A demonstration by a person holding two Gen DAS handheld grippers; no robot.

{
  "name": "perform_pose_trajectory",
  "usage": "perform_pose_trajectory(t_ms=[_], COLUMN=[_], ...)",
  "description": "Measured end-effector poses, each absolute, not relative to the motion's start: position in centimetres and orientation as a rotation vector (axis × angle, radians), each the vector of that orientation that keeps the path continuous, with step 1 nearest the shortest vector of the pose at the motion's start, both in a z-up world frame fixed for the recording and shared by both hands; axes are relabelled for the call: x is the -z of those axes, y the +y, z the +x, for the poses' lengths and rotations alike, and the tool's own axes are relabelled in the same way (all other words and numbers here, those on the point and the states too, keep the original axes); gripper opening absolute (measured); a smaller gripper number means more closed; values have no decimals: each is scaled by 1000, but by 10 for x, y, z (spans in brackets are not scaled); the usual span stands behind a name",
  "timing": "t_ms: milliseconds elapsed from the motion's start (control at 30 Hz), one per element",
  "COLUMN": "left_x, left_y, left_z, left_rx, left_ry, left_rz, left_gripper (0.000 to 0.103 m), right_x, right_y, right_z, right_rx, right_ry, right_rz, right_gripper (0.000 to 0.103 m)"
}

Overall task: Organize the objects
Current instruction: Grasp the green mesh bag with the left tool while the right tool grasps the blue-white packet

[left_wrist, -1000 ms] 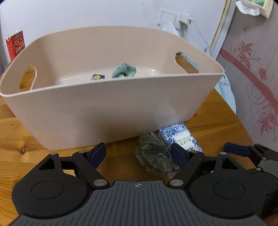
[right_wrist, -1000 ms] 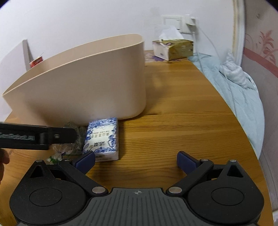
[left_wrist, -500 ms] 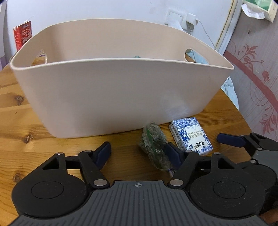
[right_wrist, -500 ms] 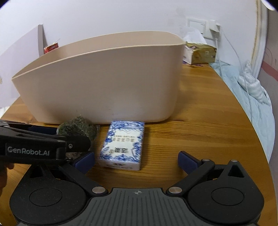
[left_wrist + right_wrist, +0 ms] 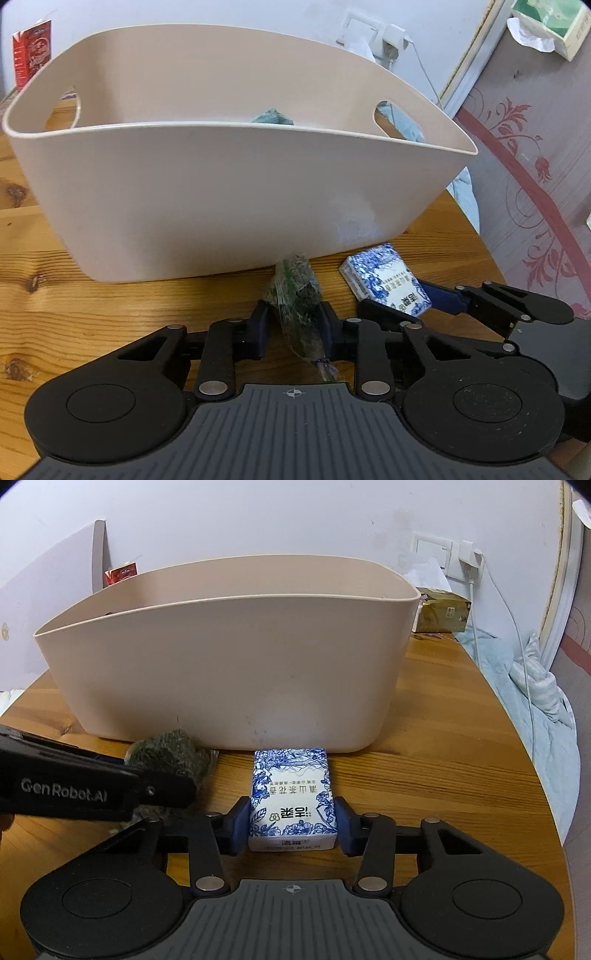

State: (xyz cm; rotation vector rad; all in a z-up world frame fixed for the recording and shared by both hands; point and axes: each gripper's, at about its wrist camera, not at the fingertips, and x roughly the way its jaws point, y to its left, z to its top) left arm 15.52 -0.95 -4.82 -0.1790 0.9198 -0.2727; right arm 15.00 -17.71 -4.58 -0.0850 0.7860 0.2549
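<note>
A beige plastic basket (image 5: 207, 192) with handle holes stands on the wooden table (image 5: 110, 306); it also shows in the right wrist view (image 5: 229, 672). A teal item (image 5: 273, 117) lies inside it. My left gripper (image 5: 293, 328) is shut on a clear bag of green dried leaves (image 5: 295, 291), which rests on the table in front of the basket. My right gripper (image 5: 291, 827) is shut on a blue-and-white tissue pack (image 5: 291, 794), also on the table beside the bag (image 5: 170, 749). The tissue pack shows in the left wrist view (image 5: 384, 284) too.
A red carton (image 5: 31, 51) stands behind the basket at the left. A gold tissue box (image 5: 443, 609) sits at the back right near a wall socket (image 5: 465, 561). Light blue bedding (image 5: 535, 686) lies past the table's right edge.
Both grippers were open and have closed: the left on the leaf bag, the right on the tissue pack after moving left to line up with it.
</note>
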Motion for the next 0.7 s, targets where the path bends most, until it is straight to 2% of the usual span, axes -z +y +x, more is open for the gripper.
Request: perform_pose_trajectory(t_ms=[267,700], left_x=[37,-9], left_y=[12,38], left_z=[130,91], left_rx=[266,311], left_ry=[904,771], left_rz=[-168,-151], left_gripper=[26,26], right_x=[42,-13], right_y=[-181,-193], right_z=[137,105], right_rx=[-224,-188], right_ry=[777,637], right_rz=[-76,-21], right_gripper=[43,43])
